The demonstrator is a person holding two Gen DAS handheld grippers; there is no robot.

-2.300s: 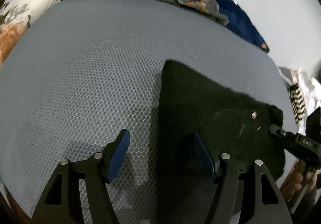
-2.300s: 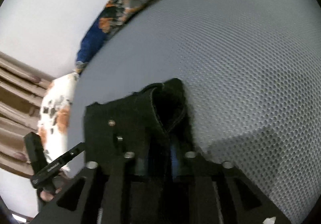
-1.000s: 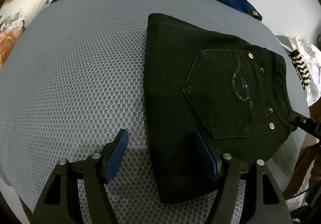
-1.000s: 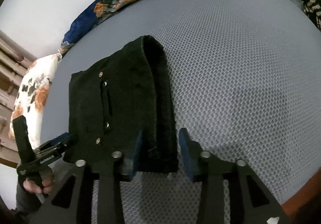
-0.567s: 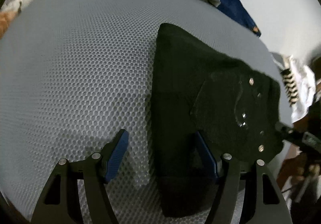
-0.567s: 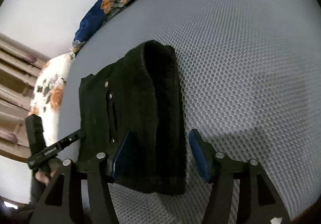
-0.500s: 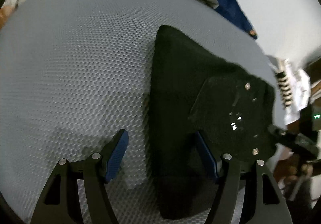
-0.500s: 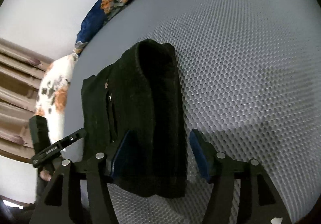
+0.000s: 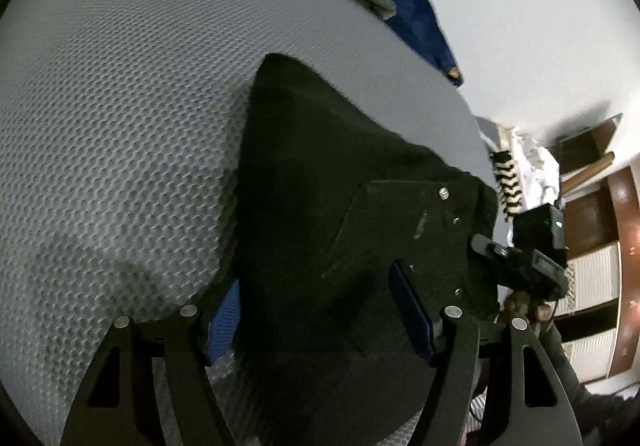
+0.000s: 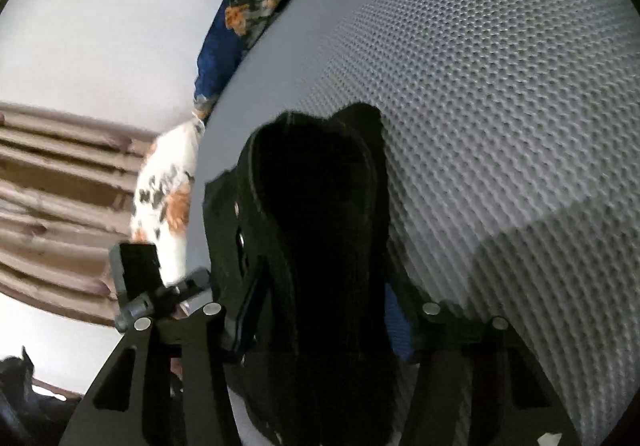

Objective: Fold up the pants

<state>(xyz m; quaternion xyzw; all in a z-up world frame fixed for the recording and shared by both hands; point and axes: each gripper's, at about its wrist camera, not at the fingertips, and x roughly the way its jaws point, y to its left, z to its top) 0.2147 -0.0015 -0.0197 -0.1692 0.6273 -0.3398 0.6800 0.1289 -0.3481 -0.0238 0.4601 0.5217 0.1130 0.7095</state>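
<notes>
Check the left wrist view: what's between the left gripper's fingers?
The folded black pants fill the gap of the left gripper, lying on the grey mesh mattress; jaws wide apart.

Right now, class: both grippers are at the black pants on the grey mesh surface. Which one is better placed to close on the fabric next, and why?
Probably the right gripper: the folded edge of the pants fills its open jaws. The left gripper is open too, but the fabric looks flatter there.
</notes>
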